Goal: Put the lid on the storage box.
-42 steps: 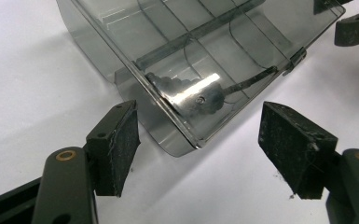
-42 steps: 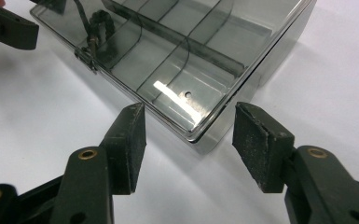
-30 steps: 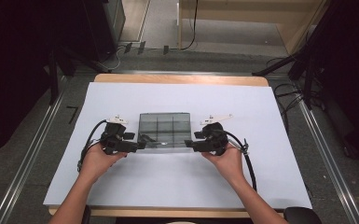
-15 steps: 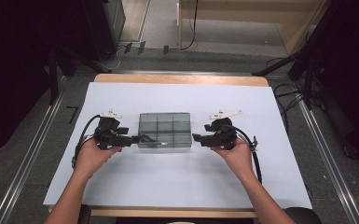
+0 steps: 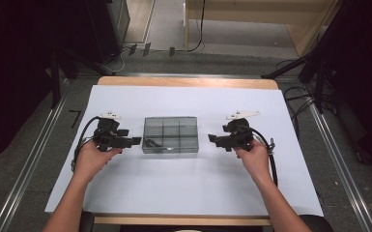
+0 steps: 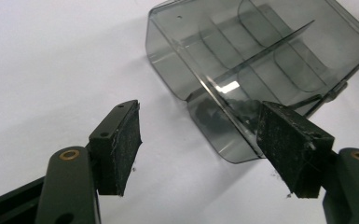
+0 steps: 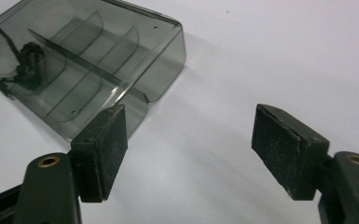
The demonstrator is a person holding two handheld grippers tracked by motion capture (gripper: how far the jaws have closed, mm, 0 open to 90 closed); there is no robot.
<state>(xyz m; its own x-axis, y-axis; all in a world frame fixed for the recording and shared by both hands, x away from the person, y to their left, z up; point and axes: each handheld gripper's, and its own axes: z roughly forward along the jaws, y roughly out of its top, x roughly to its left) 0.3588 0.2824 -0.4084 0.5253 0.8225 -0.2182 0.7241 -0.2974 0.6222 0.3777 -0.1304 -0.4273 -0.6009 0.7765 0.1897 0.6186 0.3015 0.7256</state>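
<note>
Since both grippers have let go of the smoky compartment box (image 5: 170, 135), which lies closed at the middle of the white table cover (image 5: 183, 188), the step in hand looks like a clean withdrawal after setting it down. The left gripper (image 5: 134, 141) sits just left of the box with its jaws apart and nothing between them; the right gripper (image 5: 212, 139) sits near the box's right end, jaws spread wide and likewise empty (they have just been opening). To do this well, I would draw each hand straight outward along the table, keeping the pads clear of the box's ends so the light plastic is not nudged or spun. In the left gripper view the box's latch (image 6: 339, 89) and some small dark items (image 6: 235, 106) in a near compartment are visible; a knock could shake those about.

Compared with a second ago, both grippers then stood right against the box's two ends, and it lay a little nearer the person. Now each hand is farther out to its own side, with bare cover showing between jaws and box.
</note>
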